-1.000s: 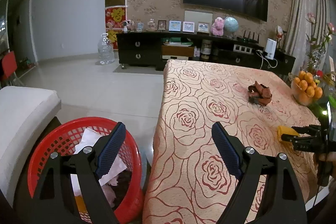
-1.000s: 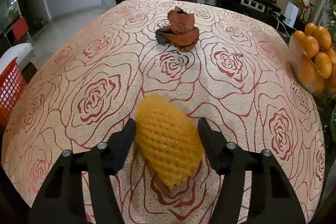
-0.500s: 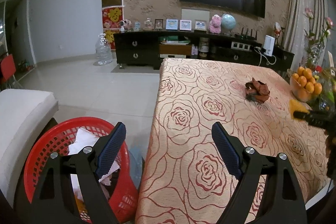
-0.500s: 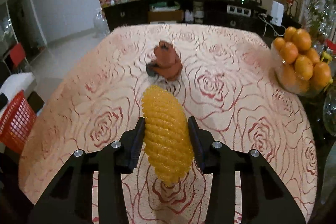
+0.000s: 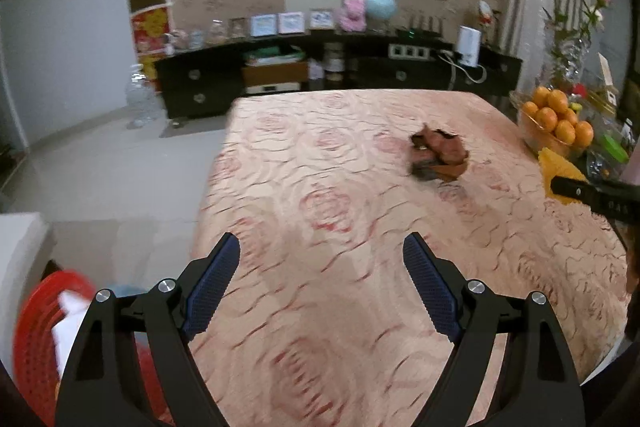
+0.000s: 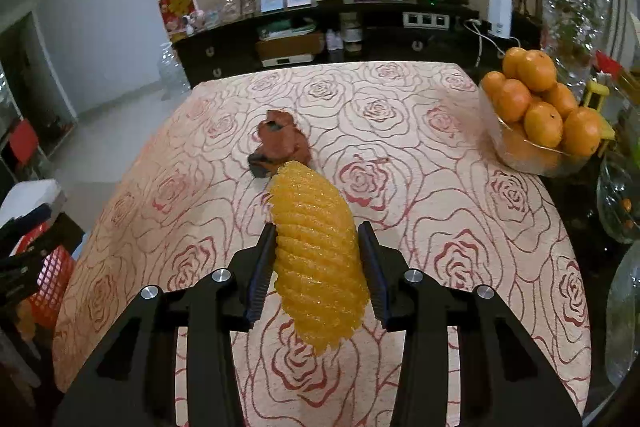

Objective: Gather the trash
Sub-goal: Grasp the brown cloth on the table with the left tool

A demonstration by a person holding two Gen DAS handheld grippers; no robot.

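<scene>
Lifted clear of the bench [image 6: 400, 155] since a second ago, the yellow foam net [image 6: 316, 251] now hangs pinched in the closed jaws of the right gripper [image 6: 317, 259]. The brown scrap [image 6: 282, 143] lies beyond it on the cloth. The left gripper [image 5: 322, 287], jaws open and empty, has swung from the red basket [image 5: 32, 339] over the bench.
</scene>
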